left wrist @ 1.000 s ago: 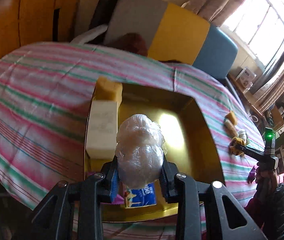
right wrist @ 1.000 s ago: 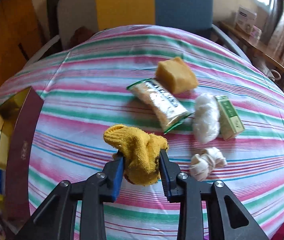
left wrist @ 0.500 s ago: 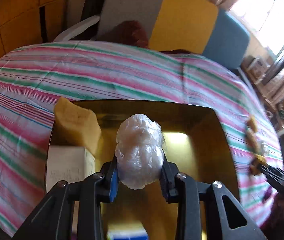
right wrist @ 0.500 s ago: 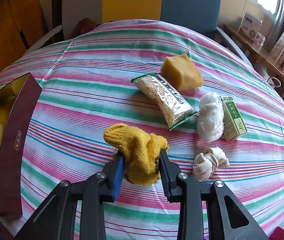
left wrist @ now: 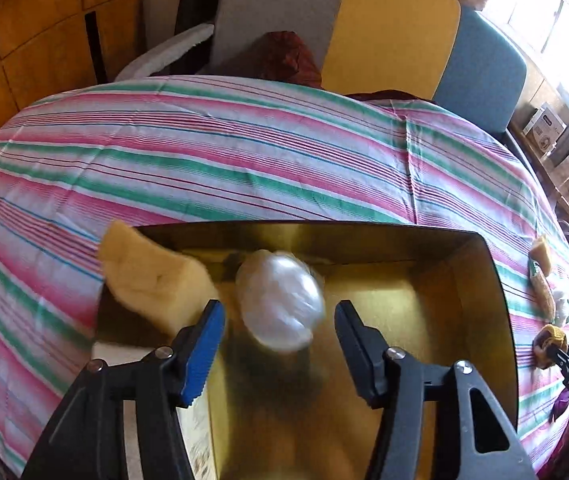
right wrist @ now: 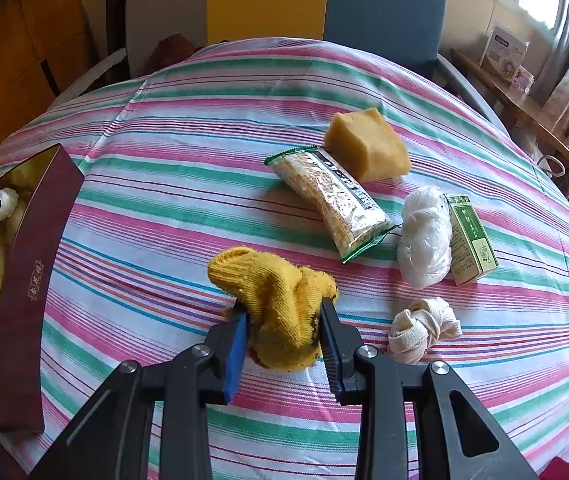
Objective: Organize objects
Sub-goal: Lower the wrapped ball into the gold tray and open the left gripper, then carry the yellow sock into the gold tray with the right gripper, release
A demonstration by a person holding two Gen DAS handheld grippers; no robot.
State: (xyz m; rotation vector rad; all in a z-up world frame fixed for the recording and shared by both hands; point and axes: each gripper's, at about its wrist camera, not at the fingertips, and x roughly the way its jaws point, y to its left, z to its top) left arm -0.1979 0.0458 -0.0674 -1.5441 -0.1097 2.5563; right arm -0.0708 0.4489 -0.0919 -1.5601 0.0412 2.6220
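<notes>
**Bag freed over box**

The left gripper (left wrist: 280,322) is opening; the clear bag (left wrist: 280,300) is seen blurred between its parted jaws, untouched, over the gold box (left wrist: 480,280), long axis tilted. A yellow cloth (right wrist: 280,304) is clamped upright in the right gripper (right wrist: 282,330).

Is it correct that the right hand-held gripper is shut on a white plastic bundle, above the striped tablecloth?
Not quite. The right hand-held gripper is shut on the yellow knitted cloth, not on a white plastic bundle. The right wrist view shows it, above the striped tablecloth as you said.
</notes>
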